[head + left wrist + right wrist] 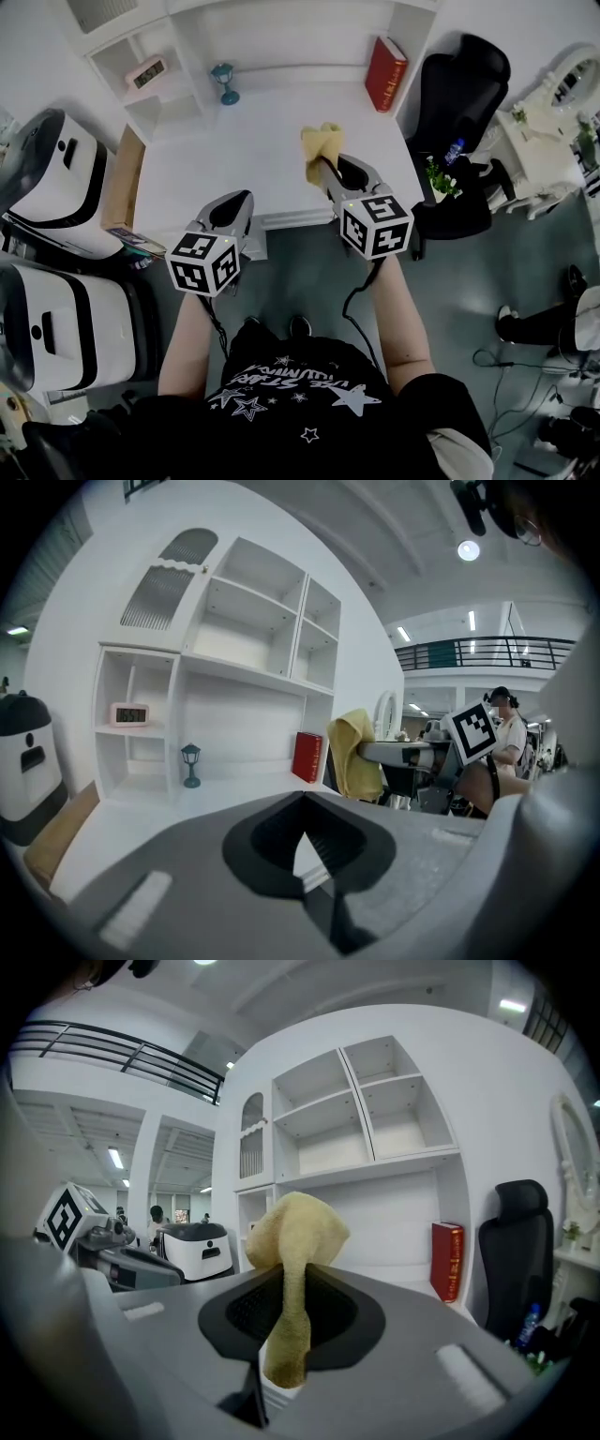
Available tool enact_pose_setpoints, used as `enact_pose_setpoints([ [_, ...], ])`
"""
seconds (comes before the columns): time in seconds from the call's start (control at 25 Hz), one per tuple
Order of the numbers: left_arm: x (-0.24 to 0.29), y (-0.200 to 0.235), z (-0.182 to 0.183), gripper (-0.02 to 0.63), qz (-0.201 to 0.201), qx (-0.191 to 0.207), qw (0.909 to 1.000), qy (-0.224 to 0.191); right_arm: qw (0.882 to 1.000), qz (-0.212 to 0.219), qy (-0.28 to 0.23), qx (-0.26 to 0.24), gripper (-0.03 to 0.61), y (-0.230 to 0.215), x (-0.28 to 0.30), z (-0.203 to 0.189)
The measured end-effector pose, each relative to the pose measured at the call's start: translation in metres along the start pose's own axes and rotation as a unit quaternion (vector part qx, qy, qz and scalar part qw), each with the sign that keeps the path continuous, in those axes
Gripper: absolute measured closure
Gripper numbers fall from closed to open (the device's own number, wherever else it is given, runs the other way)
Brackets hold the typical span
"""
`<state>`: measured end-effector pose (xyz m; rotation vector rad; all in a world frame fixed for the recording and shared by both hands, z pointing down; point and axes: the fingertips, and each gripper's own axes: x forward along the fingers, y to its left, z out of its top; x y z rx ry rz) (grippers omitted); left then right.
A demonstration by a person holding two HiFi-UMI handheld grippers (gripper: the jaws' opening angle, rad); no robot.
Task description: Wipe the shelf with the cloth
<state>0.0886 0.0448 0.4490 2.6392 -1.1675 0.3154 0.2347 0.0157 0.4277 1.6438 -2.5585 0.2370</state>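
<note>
Cloth [295, 1232] soft, light, floppy: right gripper [281, 1335] fingers pinch a bunched fold; left gripper [302, 855] fingers together, empty.

A white desk [234, 164] stands against the far wall, and the near and middle parts of its top are bare. Along its far edge sits a white shelf unit [281, 42] with open compartments. A red book [385, 73] stands on end at the far right of the desk, beside the unit's right panel. A small teal lantern [225, 82] stands far left of centre. In the left compartment a pink clock [148, 71] rests on a shelf board. The grey floor [309, 281] carries a black chair [464, 131] right of the desk and a white machine [52, 183] left of it.
</note>
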Motion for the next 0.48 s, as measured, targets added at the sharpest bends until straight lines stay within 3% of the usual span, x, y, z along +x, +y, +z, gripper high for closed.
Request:
enact_pose_setpoints([
  [0.48,-0.021,-0.014,-0.062,0.611,-0.021,-0.021,0.9986,0.044,1.000,-0.001,0.022,0.011,0.499,0.022,-0.025,-0.050],
])
